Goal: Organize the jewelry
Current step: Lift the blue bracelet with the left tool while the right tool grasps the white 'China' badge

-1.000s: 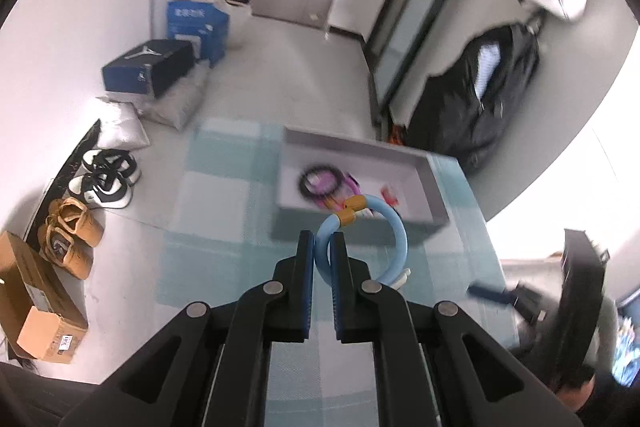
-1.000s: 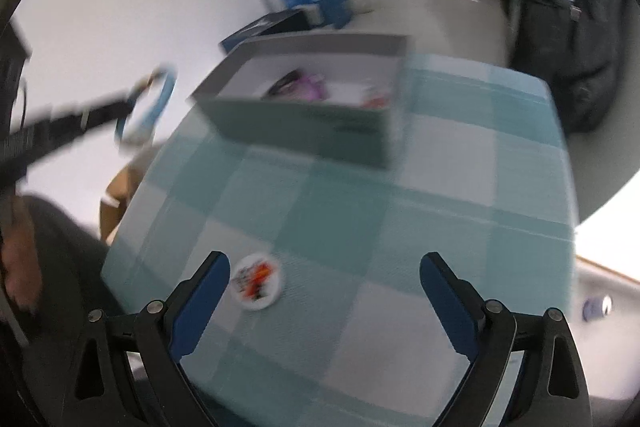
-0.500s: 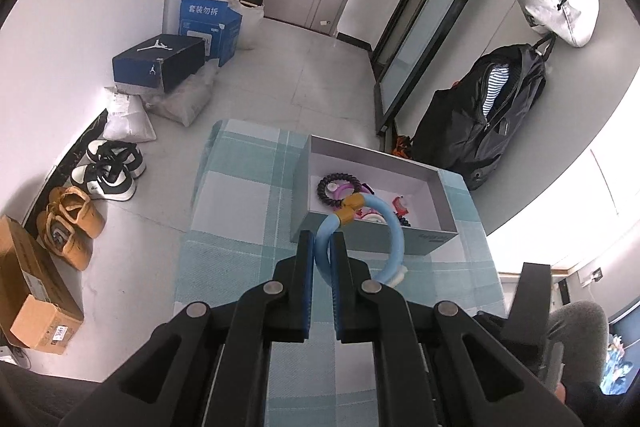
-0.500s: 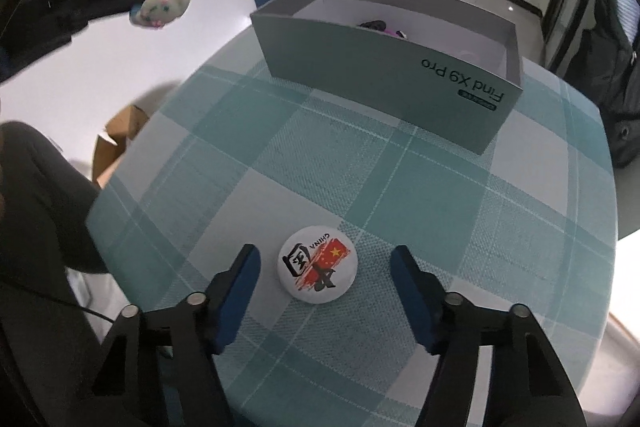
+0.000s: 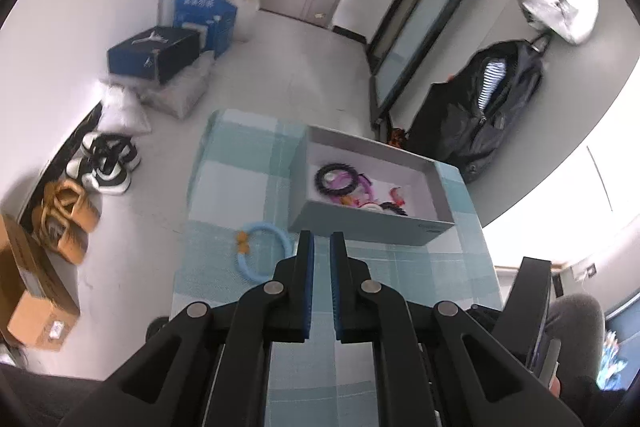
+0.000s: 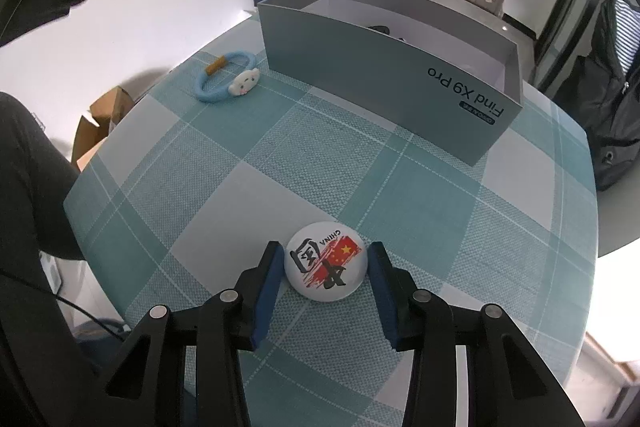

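White round badge (image 6: pixel 326 266) lay on the near part of the checked tablecloth (image 6: pixel 420 211), between the closing jaws of the right gripper (image 6: pixel 326 269), pads just beside its edges. Blue hair ring (image 6: pixel 227 78) with cloud charm rested to the far left, near the grey box (image 6: pixel 384 71) of jewelry. Left gripper (image 5: pixel 321 259) hung above, pressed together, empty.
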